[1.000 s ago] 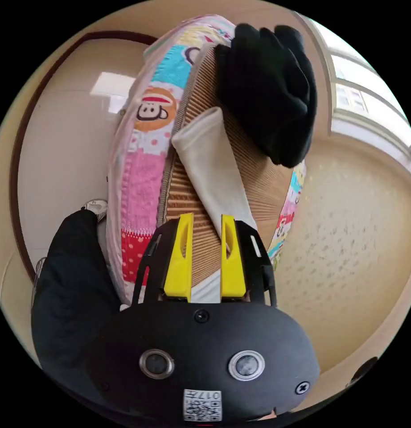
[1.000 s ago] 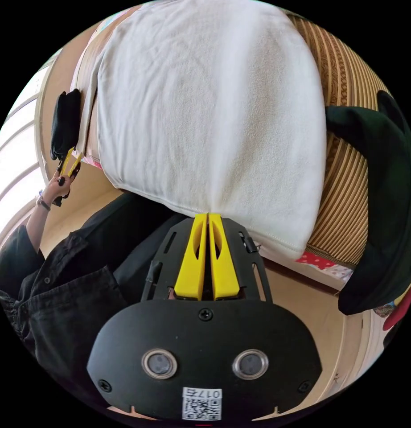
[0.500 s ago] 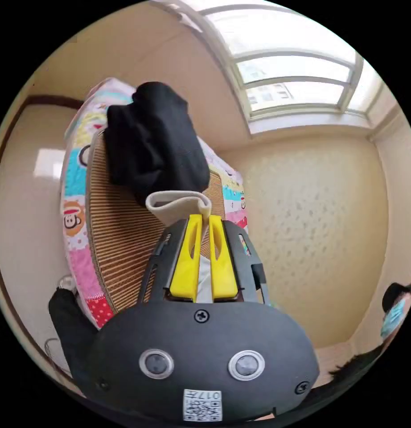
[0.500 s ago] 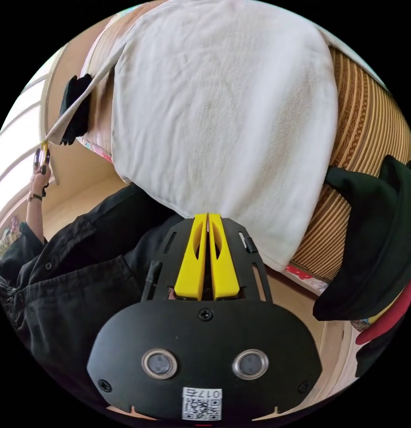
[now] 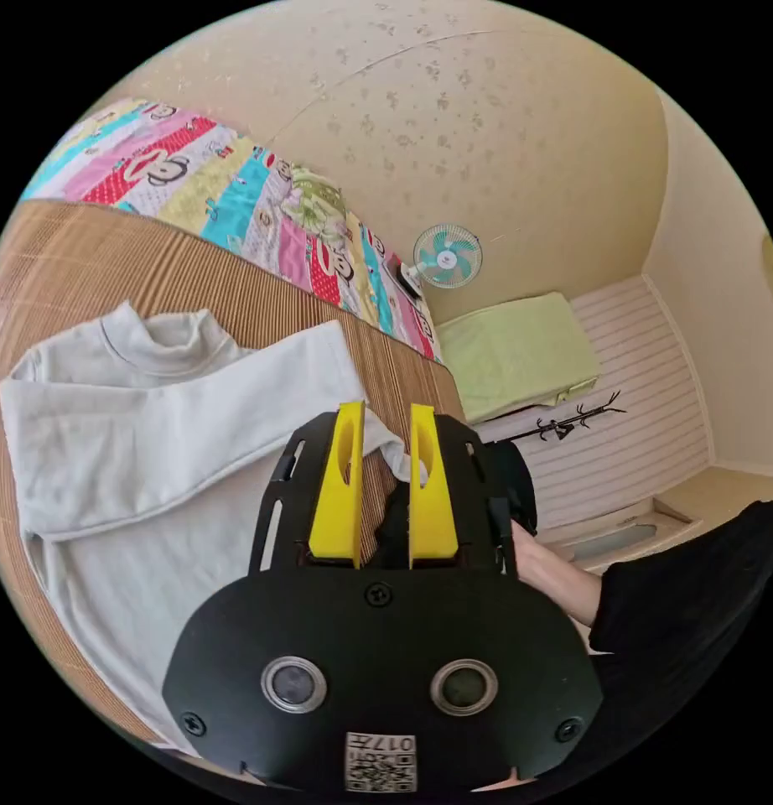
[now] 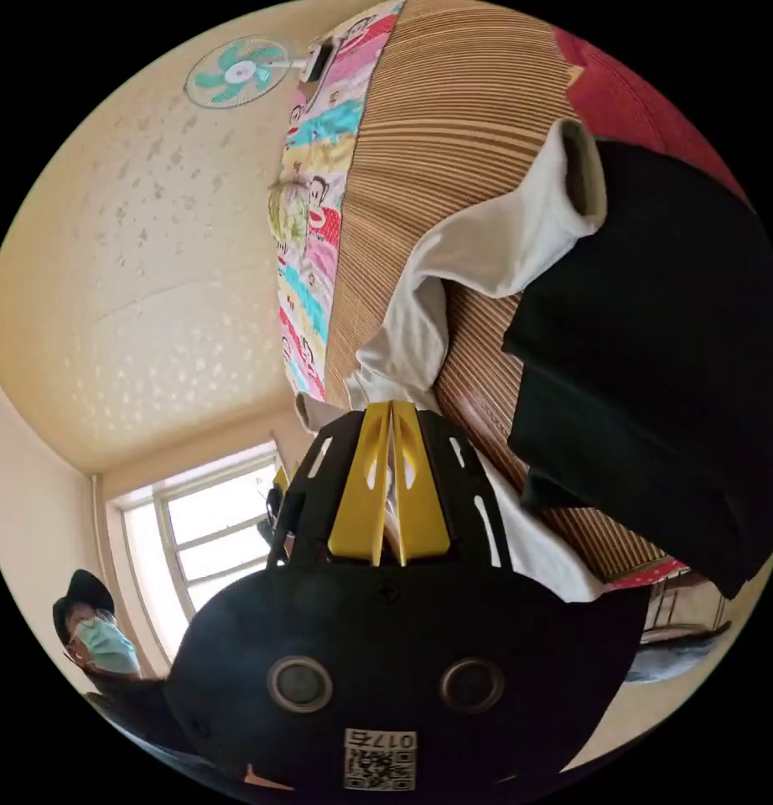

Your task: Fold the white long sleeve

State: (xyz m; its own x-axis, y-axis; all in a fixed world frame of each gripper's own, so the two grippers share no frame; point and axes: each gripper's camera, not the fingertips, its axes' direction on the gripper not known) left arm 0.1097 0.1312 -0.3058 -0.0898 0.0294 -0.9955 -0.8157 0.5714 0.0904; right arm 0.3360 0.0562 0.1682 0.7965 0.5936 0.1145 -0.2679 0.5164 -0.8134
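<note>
Left gripper [image 5: 385,419]: jaws parted, nothing between them, poised over a sleeve of the white long sleeve [image 5: 152,419]. Right gripper [image 6: 391,415]: jaws closed on white fabric. Garment lies collar-up on a woven bamboo mat [image 5: 85,260] over a cartoon-print quilt [image 5: 261,210]. Black clothing [image 6: 655,360] overlaps the mat. Wall fan [image 5: 447,254], speckled cream wall [image 5: 504,117], window [image 6: 210,520].

The long sleeve [image 5: 152,436] is spread flat on the mat [image 5: 85,260], collar toward the patterned quilt [image 5: 236,193] that borders the mat's far edge. One sleeve [image 6: 487,243] is laid across the mat, its cuff resting against a folded dark garment [image 6: 655,360]. A fan [image 5: 447,256] is mounted beyond the quilt.
</note>
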